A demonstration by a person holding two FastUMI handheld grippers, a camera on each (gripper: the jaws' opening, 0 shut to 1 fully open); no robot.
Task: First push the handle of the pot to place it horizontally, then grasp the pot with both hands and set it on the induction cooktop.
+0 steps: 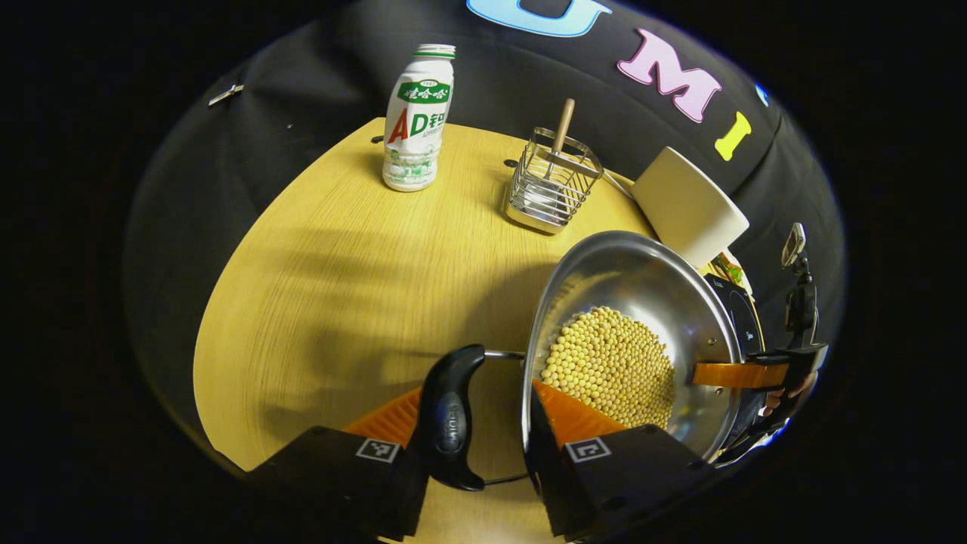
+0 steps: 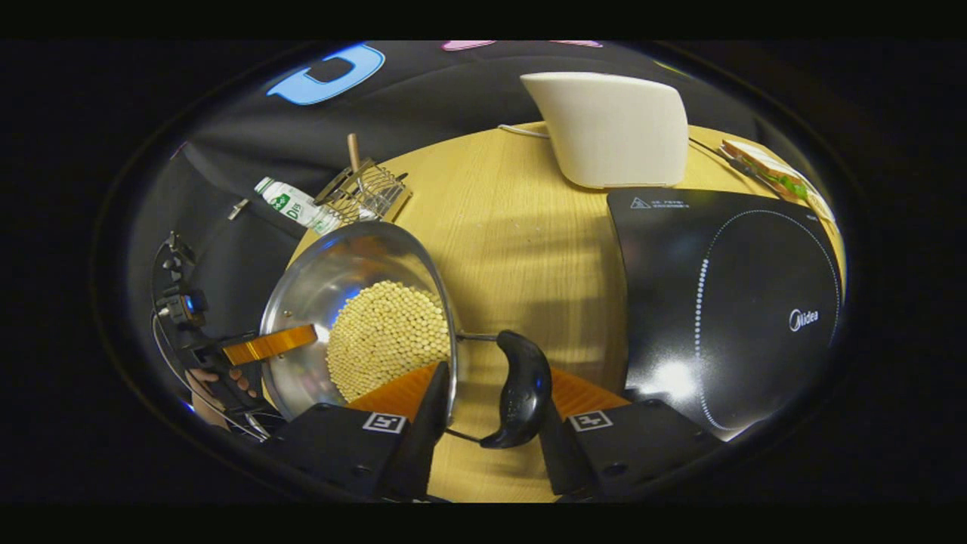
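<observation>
My left gripper (image 1: 483, 442) straddles the left side handle (image 1: 452, 417) of the steel pot (image 1: 642, 287). One finger is outside the black handle grip and the other is inside the pot wall, over the rim. Whether both fingers press on the handle or rim I cannot tell; the jaws stand apart with the handle and rim between them.

My right gripper (image 2: 487, 423) straddles the opposite side handle (image 2: 521, 389) in the same manner: one finger inside the rim, the other outside the black grip. Clamping contact cannot be confirmed here either.

The pot holds a layer of yellow soybeans (image 2: 385, 336) gathered to one side of the bowl. In the right gripper view the pot sits left of the black induction cooktop (image 2: 725, 302), with bare wooden table (image 2: 521, 242) between them; the pot is not on the cooktop.

In the left gripper view the other gripper's finger (image 1: 736, 374) shows at the far rim of the pot, with a hand behind it.

Far side of the table: a white drink bottle (image 1: 418, 121), a wire utensil basket (image 1: 551, 185) holding a wooden-handled tool (image 1: 563, 125), and a cream-coloured appliance (image 2: 612, 128) just beyond the cooktop. A flat packaged item (image 2: 778, 181) lies at the far right table edge.
</observation>
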